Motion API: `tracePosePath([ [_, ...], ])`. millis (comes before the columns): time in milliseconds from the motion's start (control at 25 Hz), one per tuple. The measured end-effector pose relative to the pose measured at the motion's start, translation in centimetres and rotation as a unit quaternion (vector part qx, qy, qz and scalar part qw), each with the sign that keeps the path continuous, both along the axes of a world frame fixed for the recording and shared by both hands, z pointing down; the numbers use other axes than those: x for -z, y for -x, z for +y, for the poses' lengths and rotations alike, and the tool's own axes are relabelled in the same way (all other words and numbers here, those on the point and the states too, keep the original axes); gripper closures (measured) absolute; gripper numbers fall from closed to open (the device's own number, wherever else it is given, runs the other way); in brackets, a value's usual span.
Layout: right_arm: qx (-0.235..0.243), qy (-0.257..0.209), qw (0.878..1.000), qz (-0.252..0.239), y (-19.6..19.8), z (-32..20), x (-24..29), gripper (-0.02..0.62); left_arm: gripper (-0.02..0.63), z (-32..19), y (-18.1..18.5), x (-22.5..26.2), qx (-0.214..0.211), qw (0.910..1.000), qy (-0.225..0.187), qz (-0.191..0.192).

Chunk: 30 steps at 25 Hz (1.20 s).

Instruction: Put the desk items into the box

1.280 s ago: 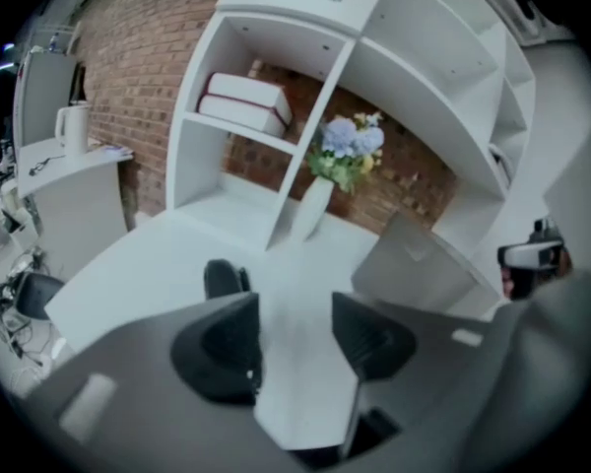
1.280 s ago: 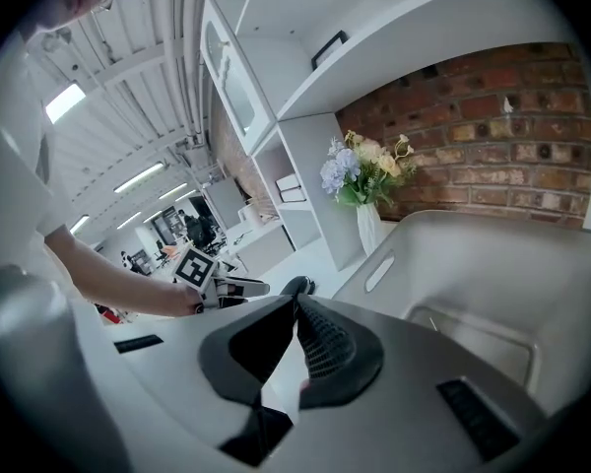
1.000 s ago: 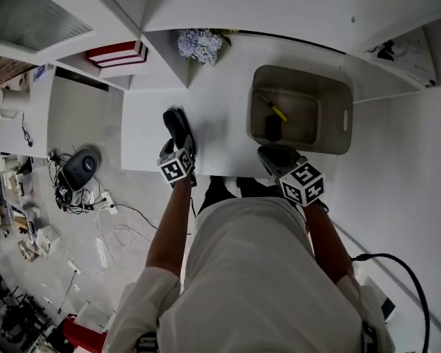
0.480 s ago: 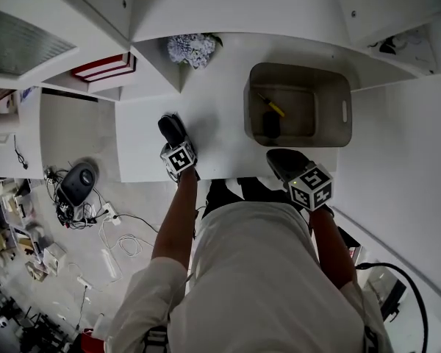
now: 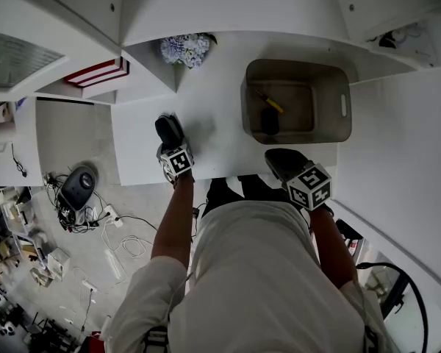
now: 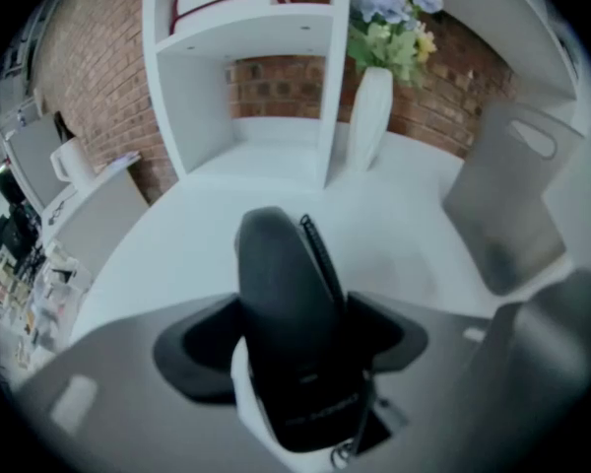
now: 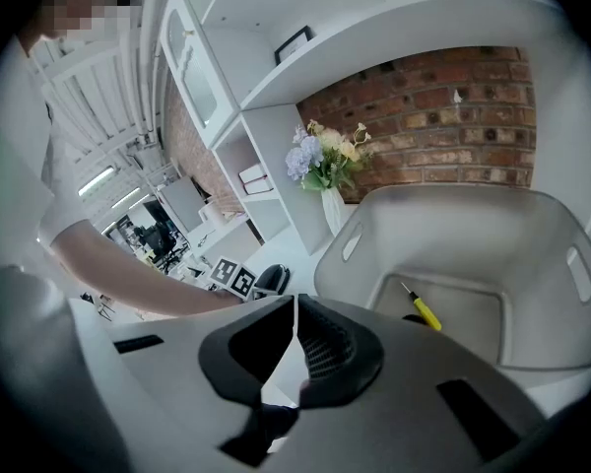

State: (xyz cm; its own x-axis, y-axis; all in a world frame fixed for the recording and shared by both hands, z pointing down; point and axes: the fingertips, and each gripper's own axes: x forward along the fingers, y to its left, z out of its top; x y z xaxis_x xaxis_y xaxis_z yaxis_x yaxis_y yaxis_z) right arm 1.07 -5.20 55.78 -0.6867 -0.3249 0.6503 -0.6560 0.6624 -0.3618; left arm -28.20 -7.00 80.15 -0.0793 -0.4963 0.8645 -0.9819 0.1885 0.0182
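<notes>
A black rounded item point(image 6: 281, 264), like a stapler, with a thin coil along its right side, lies on the white desk point(image 5: 213, 142). My left gripper point(image 6: 297, 335) points steeply down over it. Its jaws have just been opening and stand one on each side of the item. In the head view the left gripper point(image 5: 169, 129) hides the item. The grey box point(image 5: 342, 109) holds a yellow-handled screwdriver point(image 5: 273, 105) and a dark item point(image 5: 270, 123). My right gripper point(image 5: 278, 160) hovers shut and empty at the box's near left corner, facing the box point(image 7: 542, 235) and the screwdriver point(image 7: 424, 310).
A white vase of flowers point(image 5: 184, 48) stands at the back of the desk beside a shelf unit with red books point(image 5: 99, 72). The desk's front edge runs just under both grippers. Cables and clutter lie on the floor point(image 5: 81, 190) to the left.
My left gripper has sunk toward the desk and shifted a little left. The right gripper has hardly moved.
</notes>
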Motion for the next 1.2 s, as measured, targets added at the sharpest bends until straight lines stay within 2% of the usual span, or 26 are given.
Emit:
tracePosePath([
  [200, 0.003, 0.006, 1.000, 0.003, 0.5, 0.4, -0.4, 0.584, 0.273, 0.0, 0.8, -2.1, 0.042, 0.9988, 0.005, 0.026],
  [360, -0.001, 0.009, 1.000, 0.009, 0.3, 0.4, -0.6, 0.584, 0.272, -0.3, 0.9, -2.0, 0.049, 0.9984, 0.001, 0.026],
  [480, -0.005, 0.010, 1.000, 0.013, 0.0, 0.5, -0.8, 0.584, 0.294, 0.0, 1.3, -1.9, 0.052, 0.9979, 0.002, 0.038],
  [680, -0.014, 0.005, 1.000, 0.012, -0.1, 0.0, -0.7, 0.584, 0.305, 0.3, 1.2, -1.3, 0.018, 0.9964, 0.003, 0.083],
  [920, -0.022, 0.002, 1.000, 0.010, 0.8, -0.2, -0.6, 0.584, 0.308, 0.6, 0.3, 0.7, -0.030, 0.9923, -0.006, 0.120],
  [1200, -0.041, -0.006, 0.999, 0.005, 1.8, 0.4, -0.6, 0.584, 0.308, -0.7, -1.5, 5.2, -0.050, 0.9817, -0.044, 0.179],
])
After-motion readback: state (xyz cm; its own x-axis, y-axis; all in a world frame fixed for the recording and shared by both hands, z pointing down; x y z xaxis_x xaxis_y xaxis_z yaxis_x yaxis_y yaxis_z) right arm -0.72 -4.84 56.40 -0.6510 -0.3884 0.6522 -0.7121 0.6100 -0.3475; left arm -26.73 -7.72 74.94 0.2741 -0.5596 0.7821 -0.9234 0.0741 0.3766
